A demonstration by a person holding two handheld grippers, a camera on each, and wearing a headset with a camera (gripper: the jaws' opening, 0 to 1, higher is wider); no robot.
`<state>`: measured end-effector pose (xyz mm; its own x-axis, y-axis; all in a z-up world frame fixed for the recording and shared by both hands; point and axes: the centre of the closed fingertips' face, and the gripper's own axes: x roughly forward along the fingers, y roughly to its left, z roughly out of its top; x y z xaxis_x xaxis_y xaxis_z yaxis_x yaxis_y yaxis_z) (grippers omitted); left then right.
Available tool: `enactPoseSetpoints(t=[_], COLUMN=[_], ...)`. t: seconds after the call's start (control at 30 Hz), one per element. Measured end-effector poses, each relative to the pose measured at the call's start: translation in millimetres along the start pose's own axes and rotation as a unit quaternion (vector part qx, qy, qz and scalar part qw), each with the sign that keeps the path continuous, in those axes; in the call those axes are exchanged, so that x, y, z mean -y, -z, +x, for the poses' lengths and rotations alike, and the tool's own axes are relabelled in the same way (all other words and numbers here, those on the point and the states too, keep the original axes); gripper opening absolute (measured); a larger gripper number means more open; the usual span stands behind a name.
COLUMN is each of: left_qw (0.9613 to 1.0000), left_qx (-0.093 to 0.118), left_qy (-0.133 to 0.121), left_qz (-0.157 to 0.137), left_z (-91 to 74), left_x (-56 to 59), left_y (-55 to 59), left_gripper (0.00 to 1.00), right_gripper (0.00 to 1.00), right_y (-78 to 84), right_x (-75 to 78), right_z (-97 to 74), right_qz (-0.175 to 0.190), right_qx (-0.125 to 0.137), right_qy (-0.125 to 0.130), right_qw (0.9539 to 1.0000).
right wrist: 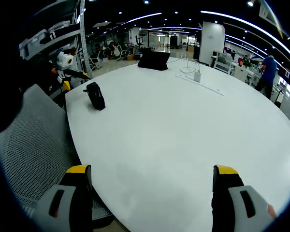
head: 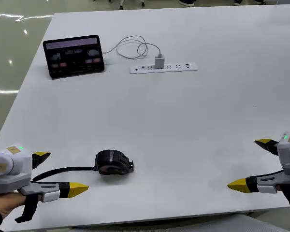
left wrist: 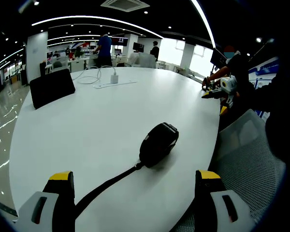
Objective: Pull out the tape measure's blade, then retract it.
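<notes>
A black tape measure [head: 113, 162] lies on the white table [head: 183, 121] near the front left, its black wrist strap [head: 63, 171] trailing left. In the left gripper view the tape measure [left wrist: 158, 143] sits just ahead of the jaws, with the strap [left wrist: 106, 186] running back between them. My left gripper [head: 63, 170] is open, left of the tape measure, the strap between its yellow tips. My right gripper [head: 253, 162] is open over bare table at the front right, far from the tape measure [right wrist: 94, 95].
A black tablet [head: 74, 55] stands at the back left. A white power strip [head: 163, 67] with a plugged charger [head: 159, 61] and coiled cable [head: 133, 47] lies at the back centre. The table's front edge runs just behind both grippers; a mesh chair [right wrist: 34, 159] sits below it.
</notes>
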<state>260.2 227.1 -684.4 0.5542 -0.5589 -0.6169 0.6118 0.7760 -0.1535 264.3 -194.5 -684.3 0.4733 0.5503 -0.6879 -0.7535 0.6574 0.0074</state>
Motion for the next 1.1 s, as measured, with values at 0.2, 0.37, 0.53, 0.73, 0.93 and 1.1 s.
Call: enactPoseSetpoints(t=[0.2, 0.37, 0.53, 0.73, 0.93, 1.1], left_qw=[0.9999, 0.9999, 0.9993, 0.9982, 0.997, 0.9945], left_qx=[0.01, 0.003, 0.011, 0.007, 0.001, -0.002], left_qy=[0.002, 0.008, 0.022, 0.036, 0.049, 0.064], left_qz=[-0.008, 0.008, 0.028, 0.046, 0.06, 0.082], left_z=[0.5, 2.6, 7.0, 15.5, 22.8, 27.9], left_x=[1.5, 5.3, 10.6, 14.7, 14.7, 17.5], left_y=[-1.9, -1.4, -9.5, -19.5, -31.2, -40.4], left_gripper=[1.0, 1.0, 1.0, 1.0, 1.0, 1.0], right_gripper=[1.0, 1.0, 1.0, 1.0, 1.0, 1.0], right_y=[-3.1, -8.5, -18.8, -30.7, -49.6, -64.0], right_x=[-5.4, -9.6, -13.7, -24.5, -34.9, -41.2], right_z=[1.7, 6.1, 11.3, 25.5, 41.6, 56.3], right_qz=[-0.01, -0.014, -0.025, -0.037, -0.06, -0.076], right_qx=[0.012, 0.016, 0.026, 0.026, 0.03, 0.032], right_qy=[-0.009, -0.018, -0.023, -0.043, -0.063, -0.077], right_qw=[0.9998, 0.9996, 0.9991, 0.998, 0.9957, 0.9936])
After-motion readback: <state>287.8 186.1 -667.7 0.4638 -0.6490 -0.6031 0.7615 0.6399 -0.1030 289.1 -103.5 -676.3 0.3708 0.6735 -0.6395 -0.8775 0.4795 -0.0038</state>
